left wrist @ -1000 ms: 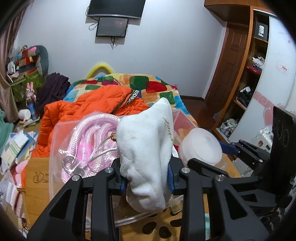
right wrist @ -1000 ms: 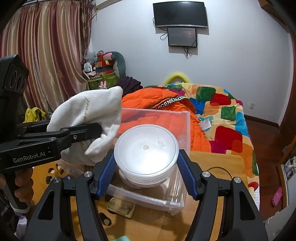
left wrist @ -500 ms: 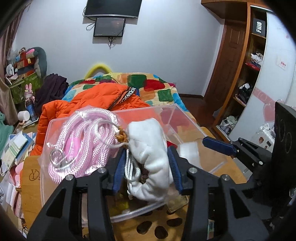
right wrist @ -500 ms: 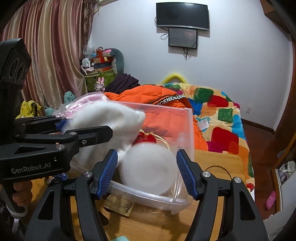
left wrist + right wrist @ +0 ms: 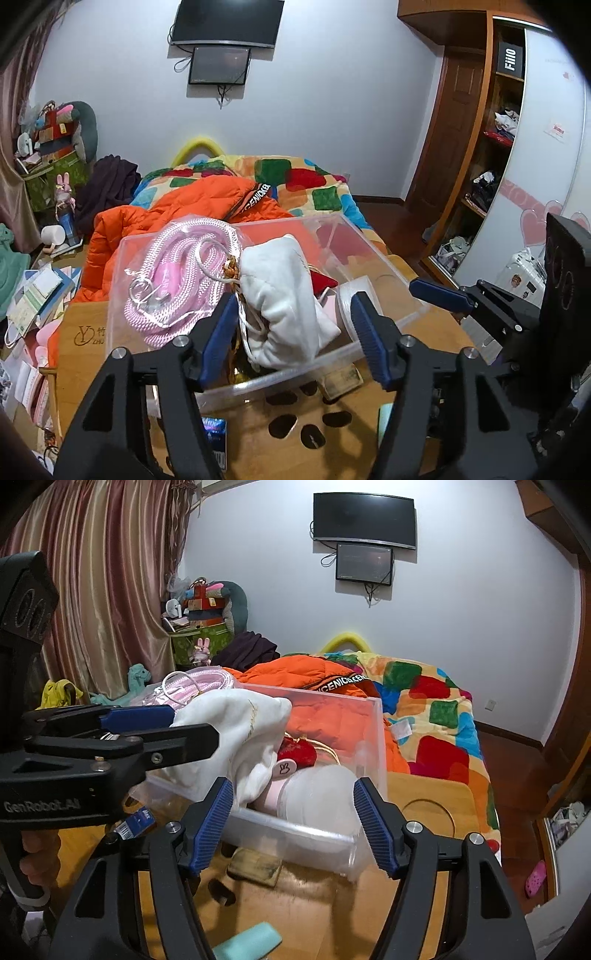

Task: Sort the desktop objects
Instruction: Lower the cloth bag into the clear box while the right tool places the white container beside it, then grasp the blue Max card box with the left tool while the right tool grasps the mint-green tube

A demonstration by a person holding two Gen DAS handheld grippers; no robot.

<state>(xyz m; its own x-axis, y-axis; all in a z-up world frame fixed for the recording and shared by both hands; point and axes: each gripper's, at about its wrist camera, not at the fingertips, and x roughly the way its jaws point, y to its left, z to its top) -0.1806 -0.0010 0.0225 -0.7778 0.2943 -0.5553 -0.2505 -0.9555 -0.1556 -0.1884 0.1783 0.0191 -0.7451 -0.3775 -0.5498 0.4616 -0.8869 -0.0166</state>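
Left tool (image 5: 293, 334) open, jaws just widened, pads off the white cloth pouch (image 5: 284, 299) lying between them inside the clear plastic bin (image 5: 384, 258). Right tool (image 5: 291, 823) open too, jaws freshly spread, round white lidded container (image 5: 317, 794) resting in the bin between its pads. Bagged pink rope (image 5: 177, 273) draped over the bin's far-left corner. Bin on the wooden table (image 5: 424, 797).

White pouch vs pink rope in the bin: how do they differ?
The white pouch is plush, plain cloth; the pink rope is braided cord, coiled and sealed in a clear bag. The pouch slumps in the middle of the clear bin, between the open left gripper pads; the rope leans over the bin's far left corner. Both sit in the bin, unheld.
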